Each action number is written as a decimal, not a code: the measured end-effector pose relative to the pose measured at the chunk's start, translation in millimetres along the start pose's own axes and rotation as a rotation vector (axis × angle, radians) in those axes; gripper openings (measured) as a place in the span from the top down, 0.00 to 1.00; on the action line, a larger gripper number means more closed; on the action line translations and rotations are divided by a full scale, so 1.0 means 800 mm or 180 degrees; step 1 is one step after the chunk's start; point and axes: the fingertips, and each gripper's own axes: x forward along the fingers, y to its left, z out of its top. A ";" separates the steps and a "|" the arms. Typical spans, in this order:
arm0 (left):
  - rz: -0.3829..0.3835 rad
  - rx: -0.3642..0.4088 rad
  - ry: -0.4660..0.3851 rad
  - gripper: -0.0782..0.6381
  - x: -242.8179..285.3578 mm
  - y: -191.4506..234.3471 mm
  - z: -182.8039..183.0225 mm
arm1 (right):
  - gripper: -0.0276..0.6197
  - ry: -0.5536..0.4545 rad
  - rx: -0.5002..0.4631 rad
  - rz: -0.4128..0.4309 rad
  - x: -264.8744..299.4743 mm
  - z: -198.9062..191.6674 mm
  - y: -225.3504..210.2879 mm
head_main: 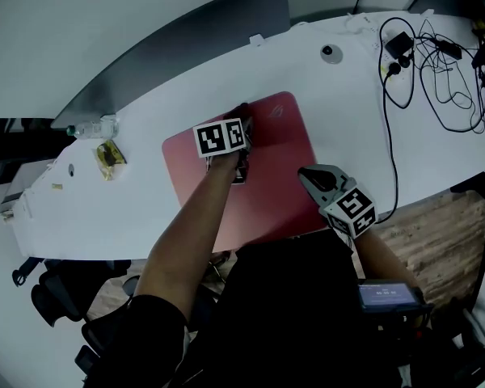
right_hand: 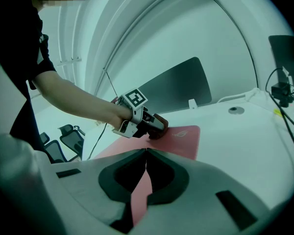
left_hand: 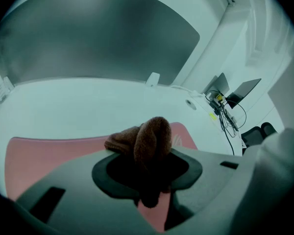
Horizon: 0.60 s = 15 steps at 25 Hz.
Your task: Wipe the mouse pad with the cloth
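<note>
Head view: 1 mouse pad (head_main: 279,176), 1 cloth (head_main: 242,110) clamped by left gripper (head_main: 244,129); right gripper (head_main: 305,175) jaws together.

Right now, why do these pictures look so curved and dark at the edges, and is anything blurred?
Head view: the wide lens bows the white table into an arc. Left gripper view: black corners ring the picture, and the cloth is dim, its lower end lost in shadow. Right gripper view: a mosaic patch sits top left; the mouse pad is evenly lit, without glare.

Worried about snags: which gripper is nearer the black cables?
Right. The right gripper sits beside the cables; the left gripper, clamping the cloth, is farther off over the mouse pad.
</note>
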 end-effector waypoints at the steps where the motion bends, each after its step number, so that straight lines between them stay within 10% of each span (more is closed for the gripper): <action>1: -0.0024 0.0026 0.0005 0.69 0.004 -0.008 0.001 | 0.92 -0.0005 0.0004 -0.0006 -0.002 0.000 -0.001; 15: -0.0397 0.0179 0.0119 0.69 0.050 -0.103 0.018 | 0.92 -0.0048 0.0129 -0.0149 -0.028 -0.012 -0.020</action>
